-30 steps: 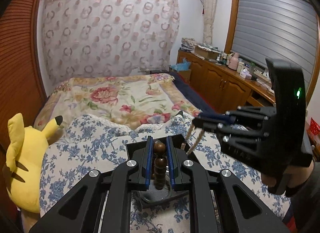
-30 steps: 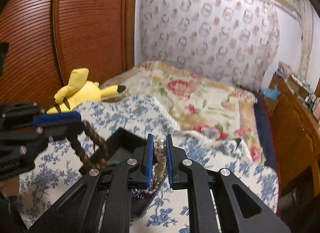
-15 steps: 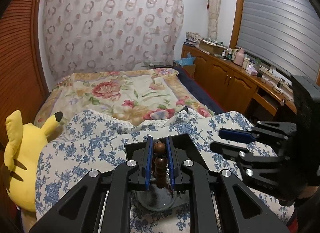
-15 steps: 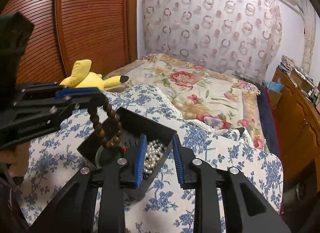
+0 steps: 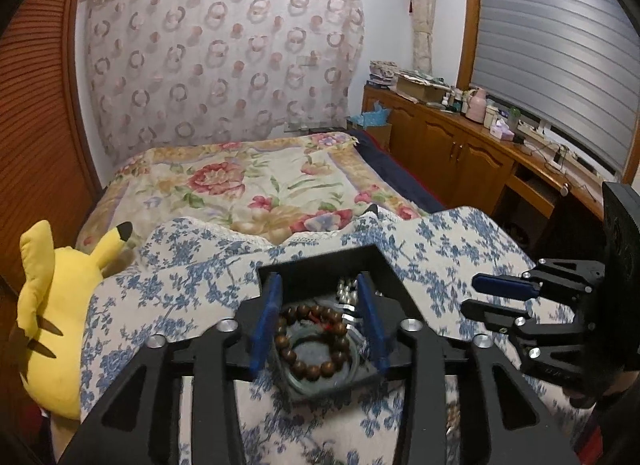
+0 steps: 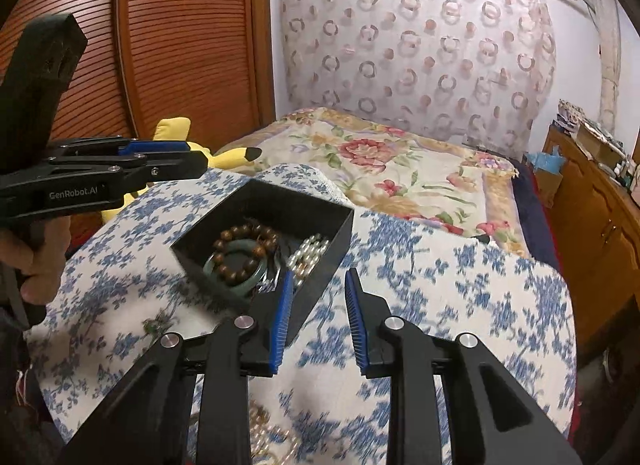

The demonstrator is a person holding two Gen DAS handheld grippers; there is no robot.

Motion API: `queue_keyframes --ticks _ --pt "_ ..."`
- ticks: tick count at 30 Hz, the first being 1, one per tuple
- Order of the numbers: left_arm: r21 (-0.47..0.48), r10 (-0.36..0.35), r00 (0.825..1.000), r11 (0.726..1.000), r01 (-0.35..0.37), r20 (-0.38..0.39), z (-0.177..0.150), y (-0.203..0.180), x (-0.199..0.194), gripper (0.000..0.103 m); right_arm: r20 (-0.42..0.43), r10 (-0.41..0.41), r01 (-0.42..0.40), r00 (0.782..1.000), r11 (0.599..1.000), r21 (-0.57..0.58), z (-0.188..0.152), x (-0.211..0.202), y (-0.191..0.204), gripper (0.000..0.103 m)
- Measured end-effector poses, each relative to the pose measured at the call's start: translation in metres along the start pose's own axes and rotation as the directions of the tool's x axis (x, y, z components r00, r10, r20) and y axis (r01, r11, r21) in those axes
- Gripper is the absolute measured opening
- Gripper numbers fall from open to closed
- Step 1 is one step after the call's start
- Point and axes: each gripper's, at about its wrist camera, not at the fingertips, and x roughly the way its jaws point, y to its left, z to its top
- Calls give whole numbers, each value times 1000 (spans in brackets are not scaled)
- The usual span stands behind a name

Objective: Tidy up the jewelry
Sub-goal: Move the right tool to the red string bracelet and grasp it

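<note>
Black box [image 6: 264, 221] is sitting on the blue-flowered cloth [image 6: 460, 289], near the cloth's far edge; open cloth is lying at 3 o'clock of the box, and a yellow plush toy [image 5: 56, 329] is crowding the 9 o'clock side. Left hand-held gripper [image 5: 318, 321] is hovering over the box, fingers spread wide and gripping nothing; the wooden bead bracelet [image 5: 310, 339] is showing between them, lying in the box. Right hand-held gripper [image 6: 316, 317] is also gaping wide and empty, hanging at the box's near corner, left finger [image 6: 280, 321] overlapping the box wall; contact can't be confirmed. Box is holding the wooden bead bracelet on top of a green bangle [image 6: 236, 269], with a pearl strand [image 6: 308, 255] at 3 o'clock of them. More beads are lying blurred on the cloth at 6 o'clock.
</note>
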Motion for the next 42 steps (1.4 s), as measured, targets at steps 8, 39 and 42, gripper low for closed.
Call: queue_keyframes --ticks 8,39,42 --pt "18 -12 1000 1000 12 -28 -40 4 -17 75 4 32 -32 999 999 17 -30 -18 11 36" --pt "74 15 968 997 4 -252 -144 1 5 93 -110 109 -109 988 994 2 -127 -53 59 36" --pt "88 27 967 996 -4 -255 -145 0 7 95 -145 118 -123 982 992 -23 -131 -46 66 36"
